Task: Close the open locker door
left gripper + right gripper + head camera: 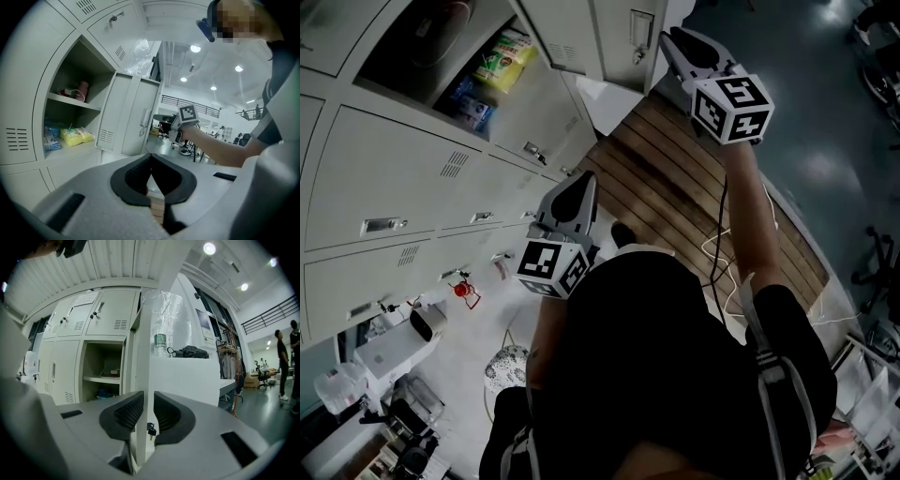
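Observation:
The open locker [441, 56] shows a shelf with a yellow-green packet [506, 61] and blue packets [473, 103]. Its grey door [619, 37] swings out towards me, with a handle [639, 37] on its face. My right gripper [670, 37] is raised level at the door's free edge. In the right gripper view the door edge [143, 357] stands in the gap of the right gripper [148, 401], whose jaws are apart; a key [150, 429] hangs below. My left gripper [581, 183] hangs lower, away from the door. In its own view the left gripper [151, 159] is shut on nothing.
Closed lockers [403, 178] fill the wall left of the open one. A wooden slatted platform [675, 187] lies under my arms, with white cables [727, 291] at its near side. A bottle [160, 344] and dark cloth [190, 351] sit on a white cabinet behind the door.

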{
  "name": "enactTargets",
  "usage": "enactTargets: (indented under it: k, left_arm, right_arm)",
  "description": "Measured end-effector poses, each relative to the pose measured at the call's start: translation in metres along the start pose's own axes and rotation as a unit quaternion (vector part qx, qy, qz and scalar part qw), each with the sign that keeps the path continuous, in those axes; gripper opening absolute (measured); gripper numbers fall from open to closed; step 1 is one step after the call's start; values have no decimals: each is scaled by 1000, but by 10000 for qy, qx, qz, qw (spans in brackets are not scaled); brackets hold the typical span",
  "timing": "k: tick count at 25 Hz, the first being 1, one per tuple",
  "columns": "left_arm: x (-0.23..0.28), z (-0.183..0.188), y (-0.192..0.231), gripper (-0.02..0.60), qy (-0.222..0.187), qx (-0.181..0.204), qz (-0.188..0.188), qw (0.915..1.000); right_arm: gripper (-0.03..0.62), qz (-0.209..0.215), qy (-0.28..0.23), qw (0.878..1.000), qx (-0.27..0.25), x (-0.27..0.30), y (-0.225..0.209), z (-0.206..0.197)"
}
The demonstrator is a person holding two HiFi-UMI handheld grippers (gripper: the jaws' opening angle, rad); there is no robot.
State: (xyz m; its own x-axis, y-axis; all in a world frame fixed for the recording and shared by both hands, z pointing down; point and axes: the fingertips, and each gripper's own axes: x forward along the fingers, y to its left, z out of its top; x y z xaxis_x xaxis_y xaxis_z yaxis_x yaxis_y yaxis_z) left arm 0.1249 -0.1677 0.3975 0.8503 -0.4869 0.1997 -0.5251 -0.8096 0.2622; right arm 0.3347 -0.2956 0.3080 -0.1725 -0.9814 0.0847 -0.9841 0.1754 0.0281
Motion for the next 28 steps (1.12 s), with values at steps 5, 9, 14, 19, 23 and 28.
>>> enactTargets:
  k: [5, 9, 14, 19, 23, 28]
  left_arm:
    - [-1, 0, 0, 18, -14, -13, -2, 10000]
    - [-1, 0, 2, 17, -37, -27, -6, 10000]
    - [-2, -1, 1, 17, -50, -41, 2, 10000]
    - [-2, -1, 3, 17, -70, -59, 25, 10000]
    - [-4, -2, 2, 17, -58, -81, 56, 9999]
    - [-8, -6, 3, 17, -40, -115, 116, 9999]
  right_arm:
    - [55, 74, 33, 9999, -68, -3, 5, 1]
    - [55, 251, 45, 9996, -143, -6, 16, 1]
    - [48, 537, -20, 9985, -97, -14, 37, 1]
    - [44, 822, -40, 9965, -118, -18, 58, 1]
    - [41, 993, -38, 9949, -151, -21, 70, 1]
    - [37, 1287, -47, 9916, -146, -23, 86, 2]
